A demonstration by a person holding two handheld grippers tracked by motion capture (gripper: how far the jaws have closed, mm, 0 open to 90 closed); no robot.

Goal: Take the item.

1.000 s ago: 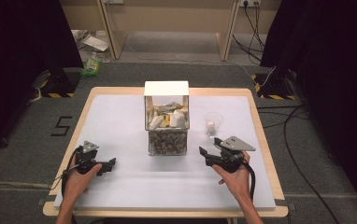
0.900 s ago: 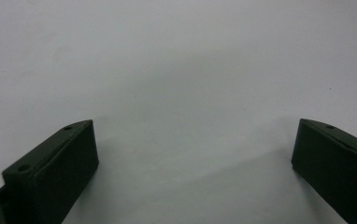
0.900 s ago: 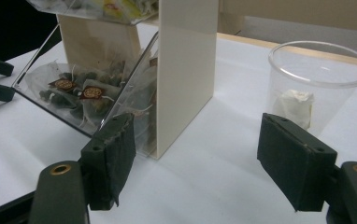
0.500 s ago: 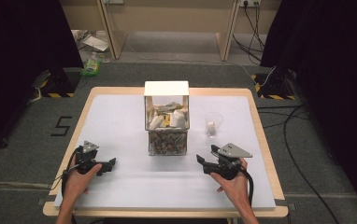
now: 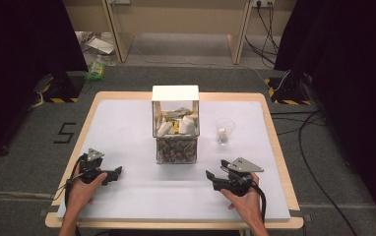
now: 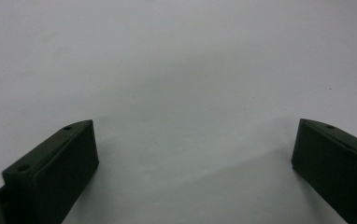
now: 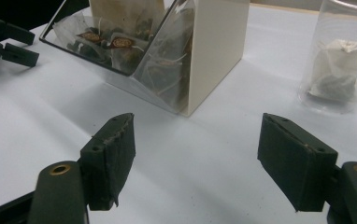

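The desk [image 5: 127,123] carries a white sheet that covers most of its top. A clear box [image 5: 175,129] with a white lid stands at the middle of the desk, nearer the far edge than the near edge. The box holds tea bags [image 7: 120,44] stacked behind its clear front wall. A clear plastic cup [image 5: 224,130] stands just right of the box, apart from it. One tea bag [image 7: 338,70] sits inside the cup.

The left gripper [image 5: 111,173] rests near the near-left corner of the desk, held in the left hand [image 5: 83,186]. Its jaws stand wide apart. In the left gripper view, nothing but bare white sheet lies between them.

The right gripper [image 5: 212,178] sits low over the desk near the near edge, right of centre, held in the right hand [image 5: 247,201]. Its jaws stand wide apart and hold nothing. In the right gripper view, the jaws point toward the near corner of the box, with the cup to the right of it. Both the box and the cup lie well apart from the jaw tips. Both grippers stand clear of the box, one on each side.
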